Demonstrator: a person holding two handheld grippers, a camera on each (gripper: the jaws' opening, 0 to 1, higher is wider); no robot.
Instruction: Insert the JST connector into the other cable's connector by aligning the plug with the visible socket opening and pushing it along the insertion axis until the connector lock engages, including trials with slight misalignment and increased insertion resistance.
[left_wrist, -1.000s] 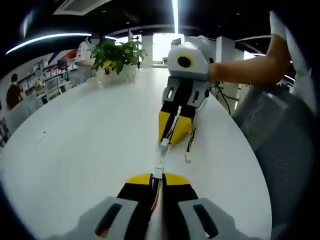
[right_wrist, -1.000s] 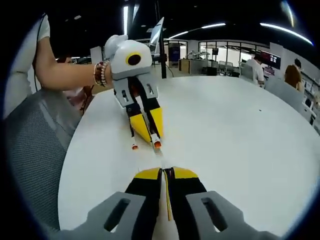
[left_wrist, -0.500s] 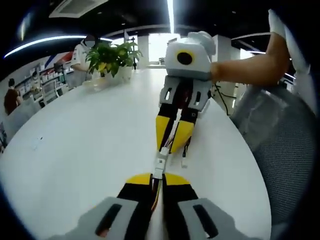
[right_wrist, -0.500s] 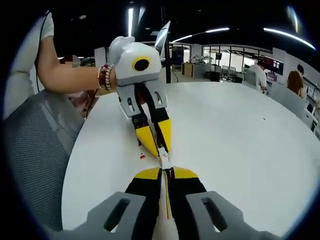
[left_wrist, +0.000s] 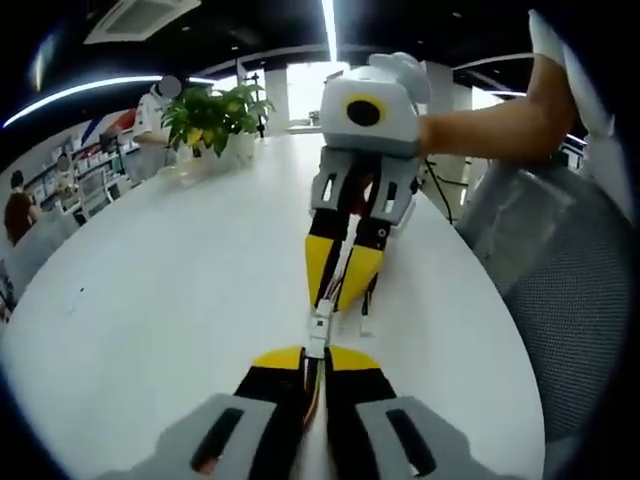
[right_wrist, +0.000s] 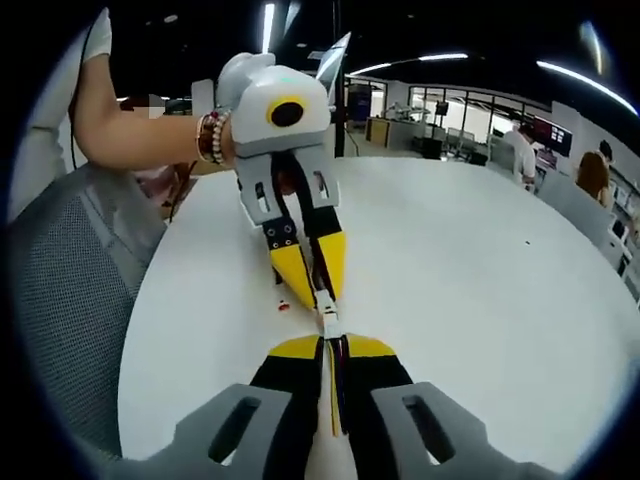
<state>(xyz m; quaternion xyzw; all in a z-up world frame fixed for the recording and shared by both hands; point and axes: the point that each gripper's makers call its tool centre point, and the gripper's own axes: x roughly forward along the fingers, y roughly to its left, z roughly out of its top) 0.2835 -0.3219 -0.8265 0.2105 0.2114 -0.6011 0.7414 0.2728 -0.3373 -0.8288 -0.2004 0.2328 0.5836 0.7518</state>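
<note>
Left gripper view. The left gripper (left_wrist: 316, 352) rises from the bottom edge with its yellow-tipped jaws together, clamped on a cable whose white connector (left_wrist: 317, 345) juts just past the tips. Facing it from above, the right gripper (left_wrist: 340, 300) points down toward the camera, its jaws clamped on the other cable; that cable's white plug (left_wrist: 321, 322) meets the connector tip to tip over the white worktop (left_wrist: 160, 300), and the two appear touching in one line, though whether they are seated cannot be told. A loose cable end (left_wrist: 366, 322) hangs just right of the joint. A potted plant (left_wrist: 212, 115) stands at the far left of the worktop, with people beyond it. A bare forearm (left_wrist: 490, 125) reaches in from the right to hold the right gripper, above a grey mesh chair (left_wrist: 555, 300).

Right gripper view. The chair (right_wrist: 70, 300) lies at left, beside the worktop (right_wrist: 480, 300). A forearm with a beaded bracelet (right_wrist: 210, 137) holds the left gripper (right_wrist: 322, 300), which points down at the camera. Beside its tips lies a small red-tipped cable end (right_wrist: 284, 306). The white connector (right_wrist: 325, 306) meets the plug (right_wrist: 331, 325) at the tips of the right gripper (right_wrist: 334, 345), whose jaws are together on its cable. People stand in the far right background.
</note>
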